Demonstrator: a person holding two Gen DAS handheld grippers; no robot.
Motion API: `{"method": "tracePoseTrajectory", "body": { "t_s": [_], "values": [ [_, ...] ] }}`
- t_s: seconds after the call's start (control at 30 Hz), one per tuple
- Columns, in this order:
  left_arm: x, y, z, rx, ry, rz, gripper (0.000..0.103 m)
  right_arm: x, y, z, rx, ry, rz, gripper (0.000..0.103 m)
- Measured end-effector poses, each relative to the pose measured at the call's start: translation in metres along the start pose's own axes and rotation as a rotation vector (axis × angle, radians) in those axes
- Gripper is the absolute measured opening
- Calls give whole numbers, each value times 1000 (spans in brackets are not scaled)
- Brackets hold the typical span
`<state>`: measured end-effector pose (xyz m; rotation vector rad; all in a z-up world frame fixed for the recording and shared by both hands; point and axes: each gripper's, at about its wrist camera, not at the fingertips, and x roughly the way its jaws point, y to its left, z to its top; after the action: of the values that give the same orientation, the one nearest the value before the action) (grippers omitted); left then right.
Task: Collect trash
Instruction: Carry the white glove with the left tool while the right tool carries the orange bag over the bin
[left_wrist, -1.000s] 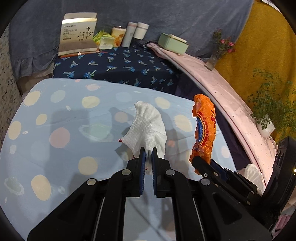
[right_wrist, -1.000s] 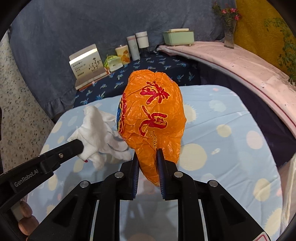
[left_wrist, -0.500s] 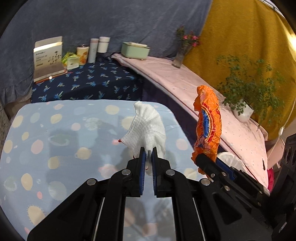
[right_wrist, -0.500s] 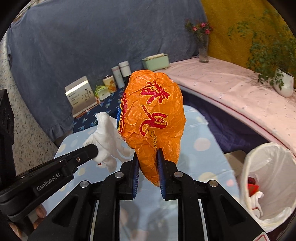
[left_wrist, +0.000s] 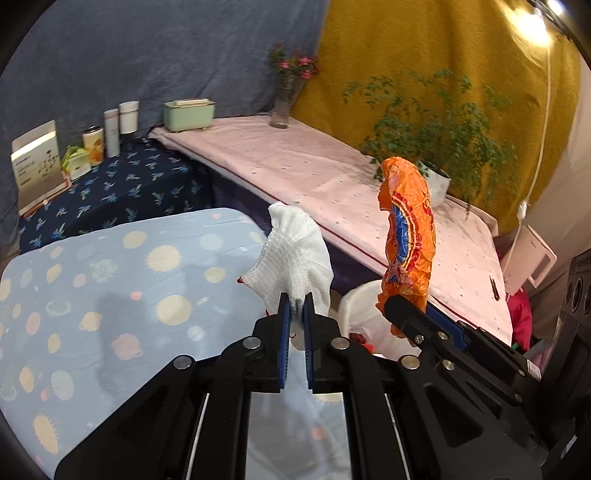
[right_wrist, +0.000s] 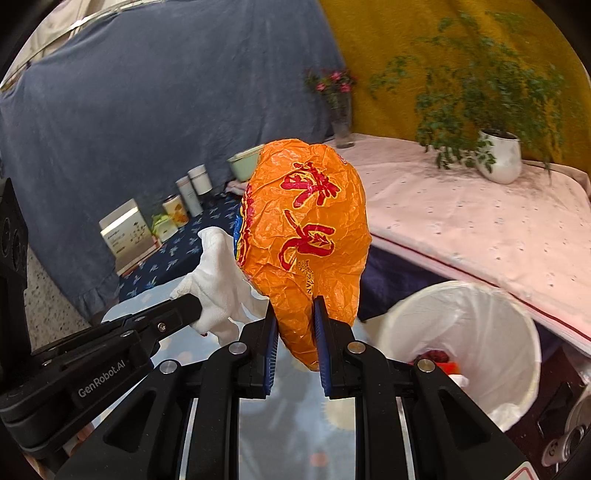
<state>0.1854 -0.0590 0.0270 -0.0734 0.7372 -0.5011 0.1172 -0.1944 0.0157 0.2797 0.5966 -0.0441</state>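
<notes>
both grippers carry trash beside the bin
left gripper (left_wrist: 295, 306) jaws clamp a white cloth (left_wrist: 291, 254); right gripper (right_wrist: 295, 317) jaws clamp an orange wrapper (right_wrist: 306, 236); lined trash bin (right_wrist: 491, 306) near.

at upper centre we see a vase of pink flowers (left_wrist: 286, 99), a mint box (left_wrist: 189, 114) left of it, and a potted plant (right_wrist: 498, 155) at right.

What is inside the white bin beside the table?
The bin, lined with a white bag, holds red scraps and a white crumpled piece. The right gripper covers its near side, so the rest stays hidden.
</notes>
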Motion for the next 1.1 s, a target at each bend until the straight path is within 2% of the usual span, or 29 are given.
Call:
{"method": "tracePoseTrajectory", "body": {
  "t_s": [0.5,0.67,0.97,1.07,1.1],
  "values": [
    [28,-85,-9,126,51,-94,7,-29,-82,-4,108,-34,-92,18],
    [42,-105,-16,153,81,-133,7,-31,-106,-12,147,-28,-116,18],
    [65,-130,-24,193,120,-160,7,-29,-140,-21,197,-14,-151,18],
    [72,-134,-25,195,124,-168,9,-27,-146,-24,205,-10,-157,18],
    [74,-135,-25,194,127,-161,18,-26,-149,-25,207,-9,-159,18]
  ]
}}
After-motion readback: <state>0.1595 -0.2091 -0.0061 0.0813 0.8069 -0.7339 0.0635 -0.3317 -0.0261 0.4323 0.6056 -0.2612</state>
